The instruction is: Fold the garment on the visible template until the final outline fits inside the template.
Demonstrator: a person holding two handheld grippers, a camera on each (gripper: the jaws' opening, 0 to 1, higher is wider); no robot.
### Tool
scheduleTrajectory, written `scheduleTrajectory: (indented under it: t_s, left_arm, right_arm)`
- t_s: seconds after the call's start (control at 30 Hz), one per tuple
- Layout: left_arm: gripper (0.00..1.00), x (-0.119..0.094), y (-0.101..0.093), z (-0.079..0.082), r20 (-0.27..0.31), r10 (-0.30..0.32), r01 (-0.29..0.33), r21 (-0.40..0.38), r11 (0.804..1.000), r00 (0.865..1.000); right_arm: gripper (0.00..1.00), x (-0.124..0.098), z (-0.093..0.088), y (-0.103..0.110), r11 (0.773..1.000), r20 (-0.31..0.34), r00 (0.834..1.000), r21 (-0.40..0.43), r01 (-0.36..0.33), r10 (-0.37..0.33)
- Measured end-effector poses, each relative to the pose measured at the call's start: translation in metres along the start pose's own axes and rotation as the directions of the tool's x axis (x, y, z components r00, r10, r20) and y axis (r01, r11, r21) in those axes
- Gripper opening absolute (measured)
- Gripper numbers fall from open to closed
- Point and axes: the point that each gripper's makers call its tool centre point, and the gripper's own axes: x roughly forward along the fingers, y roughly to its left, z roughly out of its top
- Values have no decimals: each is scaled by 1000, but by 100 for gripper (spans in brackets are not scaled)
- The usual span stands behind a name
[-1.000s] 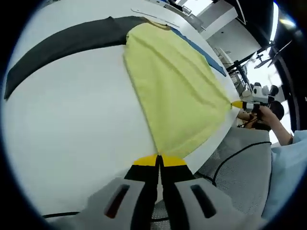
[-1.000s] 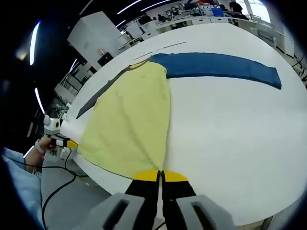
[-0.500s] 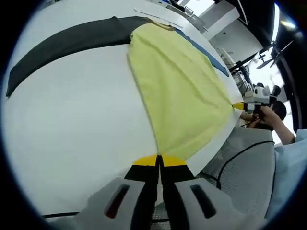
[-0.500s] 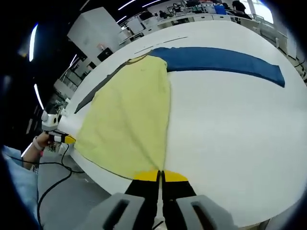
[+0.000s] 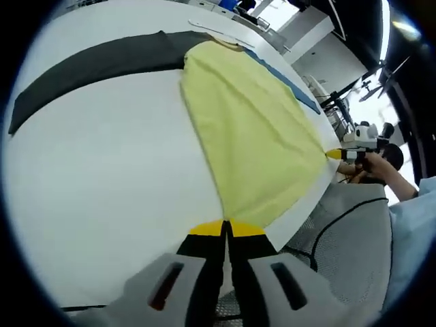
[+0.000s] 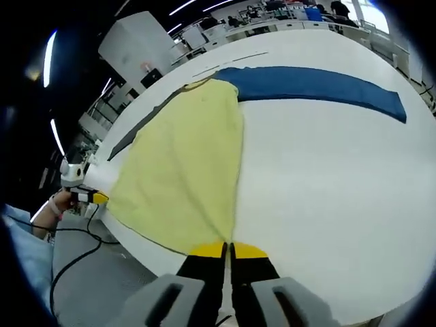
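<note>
In the left gripper view we see our left gripper [image 5: 225, 228] with its yellow-tipped jaws pressed together on a bottom corner of the yellow garment [image 5: 248, 133], right at the near edge of the white tabletop [image 5: 102, 163]. From that pinched corner the cloth fans out away from us across the tabletop, lying mostly flat with a few soft creases, and narrows toward its collar at the far side. Its other bottom corner runs along the near edge to the right gripper [image 5: 335, 154], which holds it there; a hand [image 5: 373, 165] shows behind that gripper, past the table edge.

In the right gripper view our right gripper [image 6: 228, 250] also has its jaws closed on a corner of the garment [image 6: 187, 163], again at the near edge of the tabletop [image 6: 327, 197]. The cloth spreads up and to the left from the jaws. At its far corner along the near edge we see the left gripper [image 6: 97, 197] pinching the hem, with a hand [image 6: 58, 204] behind it.

A dark grey strip [image 5: 88, 65] lies on the tabletop, reaching out from under the collar end of the garment toward one side, and a blue strip [image 6: 313, 88] reaches out from the same end toward the other side. The garment's top edges overlap both strips.
</note>
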Motion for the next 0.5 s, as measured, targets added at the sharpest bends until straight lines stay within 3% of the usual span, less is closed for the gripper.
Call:
scheduleTrajectory:
  t_s: [0.07,0.13,0.23,0.3,0.4,0.5]
  left_arm:
    - [0,-1,1,0,4,10,-10,59,998,1000]
    - [0,-4,0,4,37,-4,1,54,999,999]
    - [0,-14,2,22,102,1,-10,84,996,995]
    - [9,-20,6,34,138,20,-38,131,991,990]
    - [27,-30,9,55,192,37,-70,171,983,981]
    - [31,-40,11,74,239,74,-135,250,959,968]
  right_arm:
    - [5,0,1,3,999,15,1000,-35,-15,15]
    - [16,-2,3,10,998,33,999,-58,-38,40]
    - [26,-7,12,11,992,84,996,-122,-33,44]
    - [29,-10,18,13,988,113,992,-149,-40,57]
    - [43,-12,28,9,983,154,987,-184,-17,46]
    - [57,-15,36,5,979,190,981,-203,11,28]
